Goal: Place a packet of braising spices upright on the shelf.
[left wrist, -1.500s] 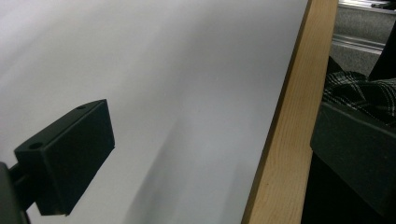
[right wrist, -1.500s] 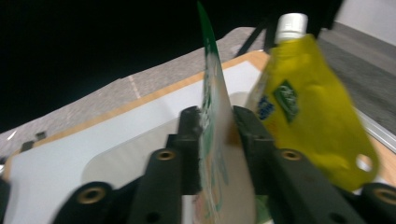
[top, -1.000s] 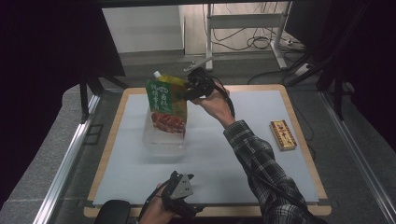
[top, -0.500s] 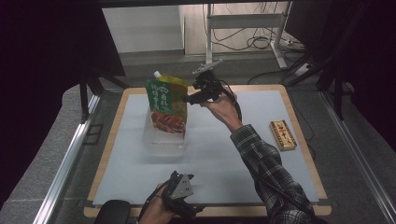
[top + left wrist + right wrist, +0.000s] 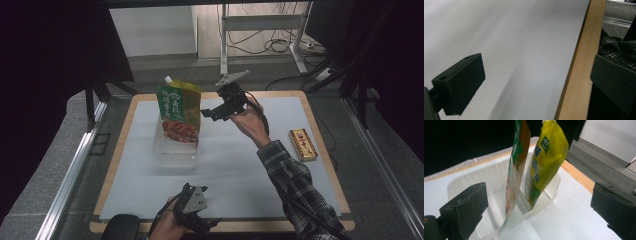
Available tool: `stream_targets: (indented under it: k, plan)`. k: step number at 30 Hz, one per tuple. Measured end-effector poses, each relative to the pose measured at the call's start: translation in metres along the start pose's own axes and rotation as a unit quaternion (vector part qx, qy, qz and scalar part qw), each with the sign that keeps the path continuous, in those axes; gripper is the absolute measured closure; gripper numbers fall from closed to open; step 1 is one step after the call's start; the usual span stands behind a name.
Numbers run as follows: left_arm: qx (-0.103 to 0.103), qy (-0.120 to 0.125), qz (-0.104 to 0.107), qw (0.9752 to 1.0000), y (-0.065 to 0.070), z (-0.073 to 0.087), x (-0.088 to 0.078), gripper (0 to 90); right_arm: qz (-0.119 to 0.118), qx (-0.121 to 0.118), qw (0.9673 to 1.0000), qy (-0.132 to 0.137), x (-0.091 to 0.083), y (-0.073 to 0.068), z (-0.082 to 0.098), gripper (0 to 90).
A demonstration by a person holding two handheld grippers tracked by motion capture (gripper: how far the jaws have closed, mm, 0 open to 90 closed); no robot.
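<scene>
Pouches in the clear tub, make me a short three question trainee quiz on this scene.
1. True or false: the right gripper is clamped on a pouch.
2. How many pouches stand in the clear tub?
3. What lies on the mat to the right of the person's right arm? A) a spoon B) a small red and gold box C) a cup

Key: 1 false, its jaws have just been opening and hold nothing. 2 two, a green pouch and a yellow pouch. 3 B.
</scene>
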State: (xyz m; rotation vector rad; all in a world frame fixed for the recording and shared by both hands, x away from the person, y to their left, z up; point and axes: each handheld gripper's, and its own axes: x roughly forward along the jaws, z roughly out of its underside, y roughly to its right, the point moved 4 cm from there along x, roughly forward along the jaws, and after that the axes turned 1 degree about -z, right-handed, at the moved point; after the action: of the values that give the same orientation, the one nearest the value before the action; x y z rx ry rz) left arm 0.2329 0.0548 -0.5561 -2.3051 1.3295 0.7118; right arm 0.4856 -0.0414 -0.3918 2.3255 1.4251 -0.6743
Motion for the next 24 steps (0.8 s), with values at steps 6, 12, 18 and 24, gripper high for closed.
stream_targets:
  k: [6, 12, 18, 24]
  plan:
    - [-0.001, 0.004, -0.002, 1.0000, 0.000, -0.001, -0.001, 0.0, -0.005, 0.000, 1.0000, 0.006, -0.006, -0.004, 0.008, 0.0]
    - [-0.002, 0.006, -0.004, 1.0000, 0.000, -0.001, -0.001, 0.0, -0.002, -0.009, 1.0000, -0.003, -0.010, -0.007, 0.017, 0.0]
    - [-0.002, 0.006, -0.004, 1.0000, 0.000, -0.001, 0.000, 0.0, -0.013, 0.002, 0.9999, -0.006, -0.015, -0.010, 0.028, 0.0]
    - [-0.002, 0.006, -0.004, 1.0000, 0.000, -0.001, 0.000, 0.0, -0.020, 0.009, 0.9998, -0.003, -0.022, -0.015, 0.038, 0.0]
